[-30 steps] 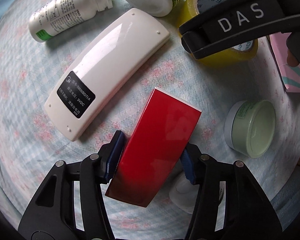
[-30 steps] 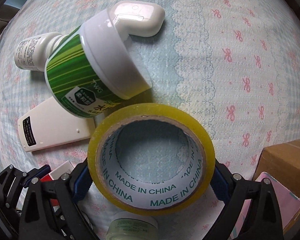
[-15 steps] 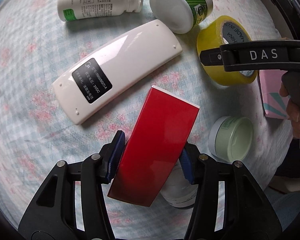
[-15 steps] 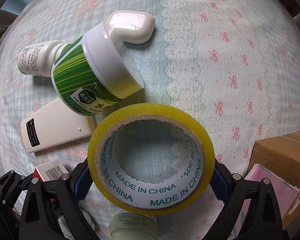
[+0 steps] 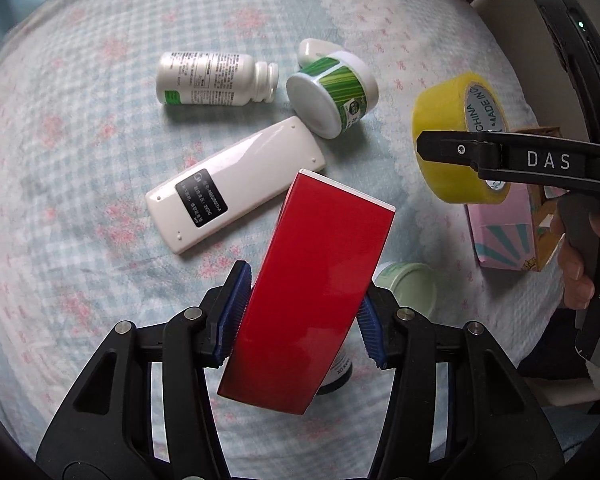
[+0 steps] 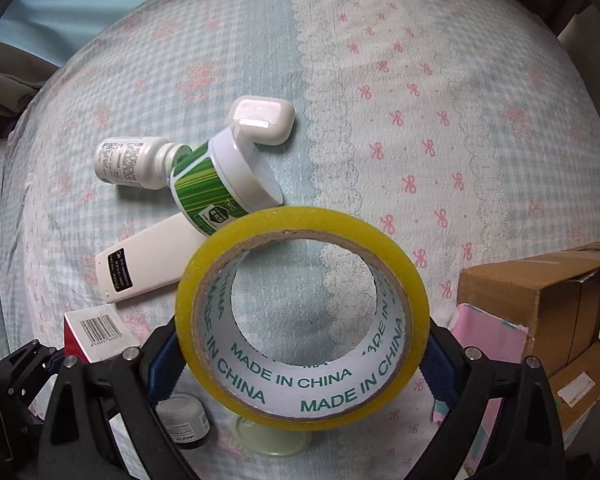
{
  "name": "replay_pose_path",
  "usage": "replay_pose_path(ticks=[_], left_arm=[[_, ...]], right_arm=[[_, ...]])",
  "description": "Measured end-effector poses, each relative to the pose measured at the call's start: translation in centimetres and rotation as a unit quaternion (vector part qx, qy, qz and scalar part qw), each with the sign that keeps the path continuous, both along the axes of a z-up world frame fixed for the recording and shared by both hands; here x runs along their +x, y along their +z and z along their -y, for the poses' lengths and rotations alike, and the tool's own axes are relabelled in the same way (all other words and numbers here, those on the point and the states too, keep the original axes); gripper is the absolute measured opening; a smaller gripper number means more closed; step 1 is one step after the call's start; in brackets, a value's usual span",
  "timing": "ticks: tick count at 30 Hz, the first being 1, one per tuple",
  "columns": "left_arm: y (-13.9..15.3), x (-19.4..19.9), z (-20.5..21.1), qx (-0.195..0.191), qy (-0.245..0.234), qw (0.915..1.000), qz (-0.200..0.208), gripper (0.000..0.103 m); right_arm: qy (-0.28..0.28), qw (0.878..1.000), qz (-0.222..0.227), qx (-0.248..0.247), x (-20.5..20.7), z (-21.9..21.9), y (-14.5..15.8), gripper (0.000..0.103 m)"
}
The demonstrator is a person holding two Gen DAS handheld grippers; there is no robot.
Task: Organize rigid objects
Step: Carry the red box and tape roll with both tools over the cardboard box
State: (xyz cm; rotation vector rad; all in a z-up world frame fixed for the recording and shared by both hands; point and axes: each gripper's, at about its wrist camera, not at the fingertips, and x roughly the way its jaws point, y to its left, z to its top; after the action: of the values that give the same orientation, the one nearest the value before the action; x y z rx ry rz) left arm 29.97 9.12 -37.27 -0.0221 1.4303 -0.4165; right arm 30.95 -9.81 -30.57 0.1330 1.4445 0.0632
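My left gripper (image 5: 300, 316) is shut on a glossy red box (image 5: 316, 280) and holds it above the bedspread. My right gripper (image 6: 300, 356) is shut on a yellow tape roll (image 6: 300, 316), also held up; the roll (image 5: 456, 140) and the right gripper's finger (image 5: 500, 156) show at the right of the left wrist view. The red box's barcode end (image 6: 96, 332) shows at lower left in the right wrist view. On the cloth lie a white remote (image 5: 236, 196), a white pill bottle (image 5: 216, 80) and a green-striped jar (image 5: 332, 92).
A white earbud case (image 6: 262, 120) lies behind the jar. A pale green jar (image 5: 412, 288) and a small dark-labelled bottle (image 6: 184, 420) sit below the grippers. A pink box (image 5: 504, 228) and cardboard boxes (image 6: 540, 300) stand at the right edge of the bed.
Both grippers have risen with their loads; the objects on the cloth look smaller and farther. The tape roll has moved right, toward the boxes.
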Motion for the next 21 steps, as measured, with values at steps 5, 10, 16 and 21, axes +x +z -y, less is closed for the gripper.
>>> replay_pose_path(ticks=[5, 10, 16, 21], left_arm=[[5.4, -1.1, 1.6, -0.014, 0.005, 0.9995, 0.029, 0.046], [10.4, -3.1, 6.7, -0.019, -0.016, 0.9977, 0.064, 0.045], [13.8, -4.3, 14.2, -0.035, -0.05, 0.9941, 0.089, 0.045], [14.8, -5.1, 21.4, -0.051, -0.079, 0.9906, 0.1, 0.038]], right_arm=[[-0.011, 0.999, 0.045, 0.017, -1.8, 3.1, 3.7, 0.096], [-0.022, 0.996, 0.085, 0.021, -3.4, 6.6, 7.8, 0.096], [-0.042, 0.993, 0.11, 0.011, -6.7, 13.5, 10.4, 0.096], [-0.067, 0.992, 0.112, -0.003, -9.2, 20.3, 10.5, 0.096]])
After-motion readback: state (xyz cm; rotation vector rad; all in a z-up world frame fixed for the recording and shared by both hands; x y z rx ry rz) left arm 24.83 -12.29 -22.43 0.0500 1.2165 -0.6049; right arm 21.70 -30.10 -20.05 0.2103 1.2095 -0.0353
